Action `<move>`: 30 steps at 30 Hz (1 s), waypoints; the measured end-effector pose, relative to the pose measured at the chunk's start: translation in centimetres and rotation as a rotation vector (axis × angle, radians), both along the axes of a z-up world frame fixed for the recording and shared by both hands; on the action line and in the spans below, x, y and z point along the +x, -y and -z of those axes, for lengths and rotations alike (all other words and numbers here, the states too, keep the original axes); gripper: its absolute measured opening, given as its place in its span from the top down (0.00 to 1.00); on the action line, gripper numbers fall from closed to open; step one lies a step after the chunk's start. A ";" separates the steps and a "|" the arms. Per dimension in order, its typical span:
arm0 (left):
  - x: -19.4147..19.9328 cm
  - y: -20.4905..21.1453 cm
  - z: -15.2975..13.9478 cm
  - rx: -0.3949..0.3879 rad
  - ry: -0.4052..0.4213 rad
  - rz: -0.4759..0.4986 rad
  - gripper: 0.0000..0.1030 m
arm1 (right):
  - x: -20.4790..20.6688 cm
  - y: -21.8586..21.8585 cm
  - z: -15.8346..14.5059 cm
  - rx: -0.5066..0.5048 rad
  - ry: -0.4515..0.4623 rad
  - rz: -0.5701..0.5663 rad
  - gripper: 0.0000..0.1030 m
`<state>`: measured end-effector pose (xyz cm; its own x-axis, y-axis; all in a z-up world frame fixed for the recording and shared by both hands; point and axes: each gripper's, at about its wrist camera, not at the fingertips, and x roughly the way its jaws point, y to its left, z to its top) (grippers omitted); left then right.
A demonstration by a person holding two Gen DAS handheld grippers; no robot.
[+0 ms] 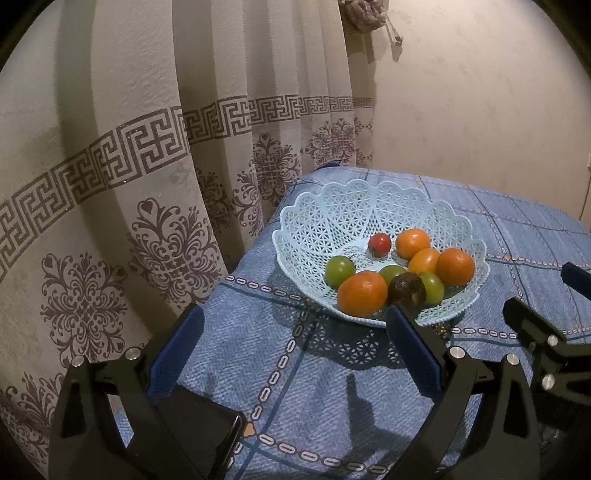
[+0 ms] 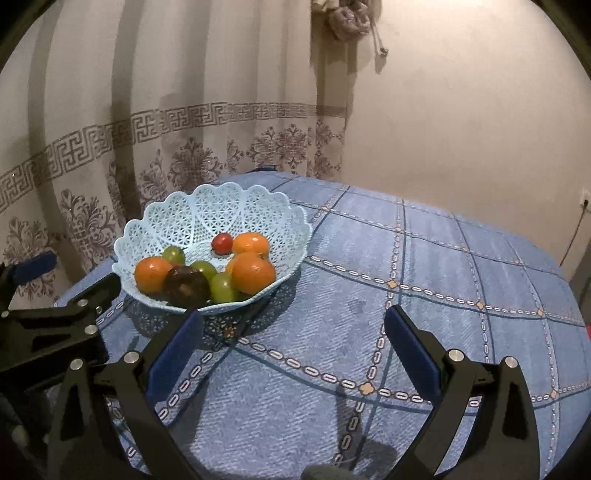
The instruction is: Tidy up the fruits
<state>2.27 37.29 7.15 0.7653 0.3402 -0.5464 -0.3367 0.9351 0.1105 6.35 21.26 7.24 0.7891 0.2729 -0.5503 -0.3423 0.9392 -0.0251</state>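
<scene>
Both hand-held grippers, left (image 1: pixel 295 325) and right (image 2: pixel 293 328), spread empty; smooth, round front orange (image 1: pixel 362 293) likely rolls, so pinch across its middle.

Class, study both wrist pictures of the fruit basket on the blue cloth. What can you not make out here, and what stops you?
- Near rim of the basket: left wrist view, covered by a finger of the left hand-held gripper.
- Green fruit: right wrist view, partly behind the dark fruit.
- Fruit count: both views, pieces overlap.
- Right hand-held gripper: right wrist view, handle cut off by the bottom edge.
- Knotted cord: cut off by the top edge.
</scene>
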 end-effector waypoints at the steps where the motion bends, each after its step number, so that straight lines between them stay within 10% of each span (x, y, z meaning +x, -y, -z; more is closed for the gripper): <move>1: 0.0 0.0 0.0 0.001 -0.001 0.000 0.03 | 0.0 -0.1 0.0 0.001 -0.006 -0.007 0.05; 30: 0.1 0.3 0.2 0.026 -0.013 0.025 0.03 | 0.1 -0.3 0.3 0.017 -0.036 -0.029 0.05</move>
<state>2.42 36.95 7.00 0.7668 0.3353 -0.5474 -0.3116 0.9400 0.1392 6.47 21.52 6.95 0.7602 0.3048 -0.5738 -0.3699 0.9291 0.0035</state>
